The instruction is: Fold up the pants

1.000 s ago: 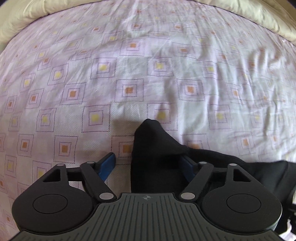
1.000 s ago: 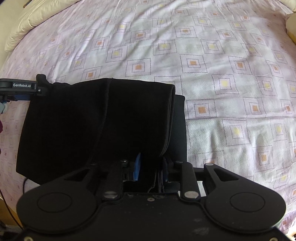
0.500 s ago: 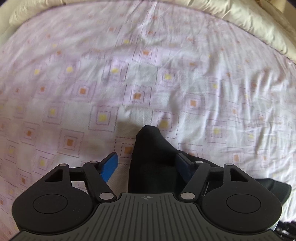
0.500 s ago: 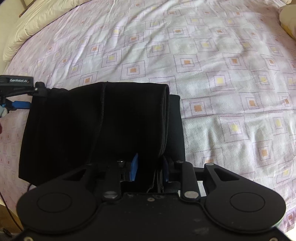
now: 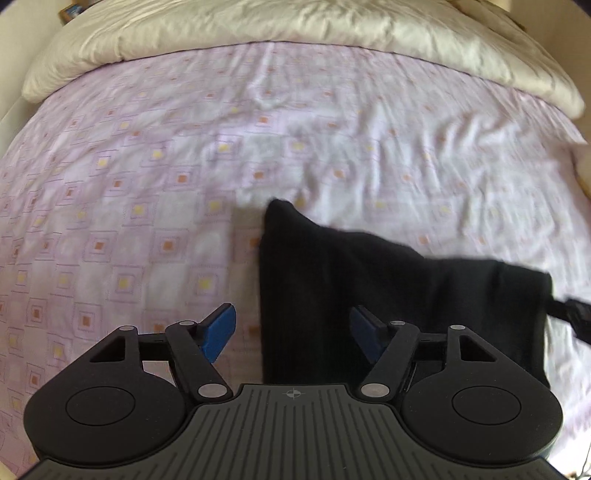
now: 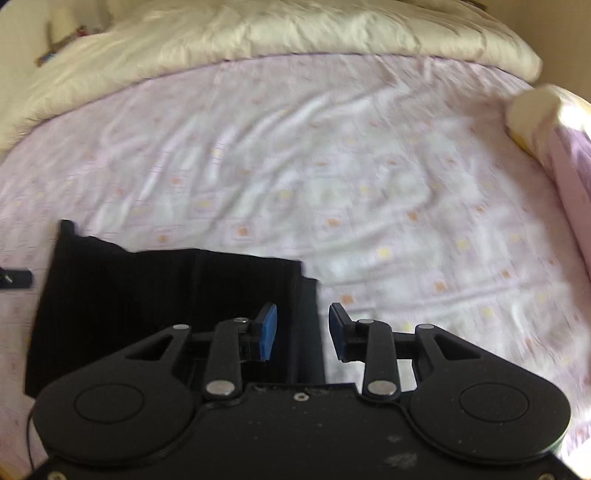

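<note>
The black pants (image 5: 388,291) lie folded on the purple patterned bed sheet (image 5: 147,184). In the left wrist view my left gripper (image 5: 291,328) is open, its blue pads wide apart, with the pants' left corner between and past them. In the right wrist view the pants (image 6: 147,295) fill the lower left. My right gripper (image 6: 303,330) is open, its pads straddling the pants' right edge without clamping it. The other gripper shows as a dark piece at the left edge (image 6: 14,277).
A cream duvet (image 5: 295,33) is bunched along the far side of the bed, also in the right wrist view (image 6: 258,40). A cream pillow (image 6: 535,114) lies at the right. Bare sheet (image 6: 369,184) stretches beyond the pants.
My right gripper has opened and let go of the pants' edge. Both grippers have tilted up and pulled back, so the duvet now shows. The left gripper stays open.
</note>
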